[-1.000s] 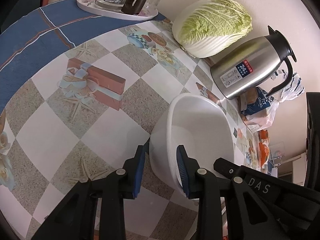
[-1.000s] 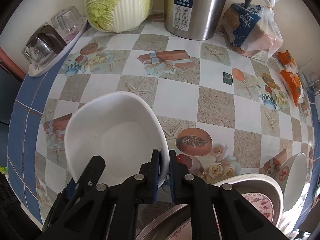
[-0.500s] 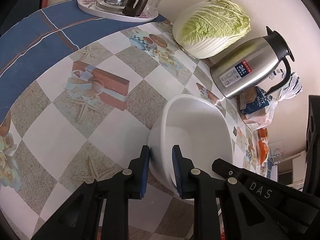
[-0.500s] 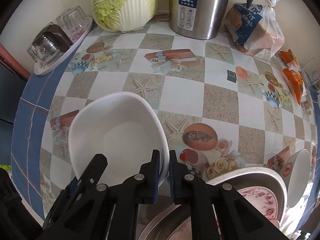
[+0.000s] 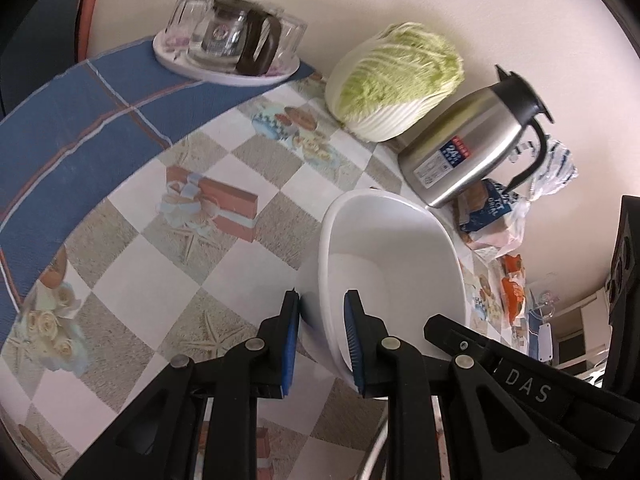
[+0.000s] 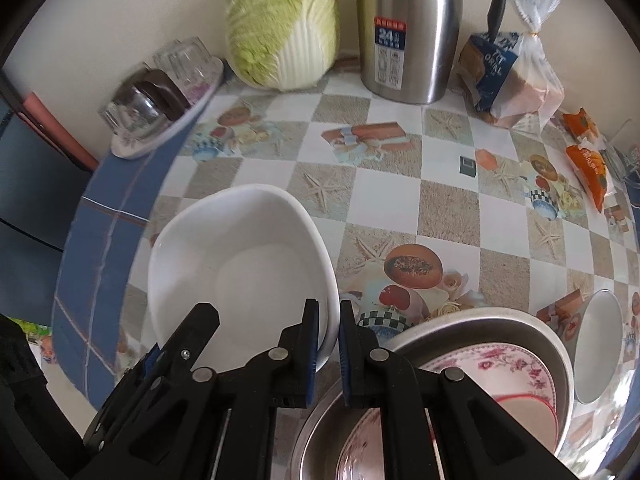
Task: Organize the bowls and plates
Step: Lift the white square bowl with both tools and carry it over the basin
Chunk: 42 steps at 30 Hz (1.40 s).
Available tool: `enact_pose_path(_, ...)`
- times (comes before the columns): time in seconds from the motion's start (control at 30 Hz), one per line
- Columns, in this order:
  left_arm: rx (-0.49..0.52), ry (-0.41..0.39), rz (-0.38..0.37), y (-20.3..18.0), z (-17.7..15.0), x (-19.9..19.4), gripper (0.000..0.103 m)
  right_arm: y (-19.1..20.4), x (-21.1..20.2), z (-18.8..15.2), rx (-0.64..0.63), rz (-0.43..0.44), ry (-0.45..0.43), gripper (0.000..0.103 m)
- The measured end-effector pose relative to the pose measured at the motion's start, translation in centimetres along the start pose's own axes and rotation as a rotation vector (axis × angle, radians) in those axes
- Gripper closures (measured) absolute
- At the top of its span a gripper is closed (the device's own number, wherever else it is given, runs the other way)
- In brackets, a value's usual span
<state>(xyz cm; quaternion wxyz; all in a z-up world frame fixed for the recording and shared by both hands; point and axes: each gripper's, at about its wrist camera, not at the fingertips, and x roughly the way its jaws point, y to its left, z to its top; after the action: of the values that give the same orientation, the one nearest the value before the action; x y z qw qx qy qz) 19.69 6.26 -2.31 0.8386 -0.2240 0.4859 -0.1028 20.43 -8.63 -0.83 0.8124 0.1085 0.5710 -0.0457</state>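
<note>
I am holding one white bowl (image 6: 240,268) by its rim with both grippers, tilted above the patterned tablecloth (image 6: 448,216). My left gripper (image 5: 322,342) has just been closing its jaws, and its blue pads are now pressing the bowl's wall from inside and outside. My right gripper (image 6: 329,346) is clenched on the opposite rim; its black frame is hiding the exact contact. Below the right gripper a metal basin (image 6: 532,336) is sitting, partly cut off by the frame edge, with a floral plate (image 6: 520,372) inside whose lower half I cannot see. Against the wall are standing a cabbage (image 6: 280,20), a steel thermos (image 6: 408,32) and a blurred tray of glasses (image 6: 160,96)
</note>
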Motion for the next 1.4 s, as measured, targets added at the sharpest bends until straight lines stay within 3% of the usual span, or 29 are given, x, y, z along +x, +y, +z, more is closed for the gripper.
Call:
enact_pose_path(0.47,0.103,-0.103,-0.044,-3.0,-1.0,-5.5,0.08,-2.1,-6.5,-2.4,0.043,0.115,-0.137,0.092)
enact_pose_path(0.8,0.211,-0.15,-0.054,-6.4,-2.7,-8.3,0.079,-4.6,-9.7,-4.6,0.099,0.147,-0.217,0.092)
enact_pose_path(1.4,0.42,-0.153,-0.075,-12.7,-6.0,-10.1,0.079,-10.9,-13.3,-9.0,0.245,0.177,-0.378,0.092)
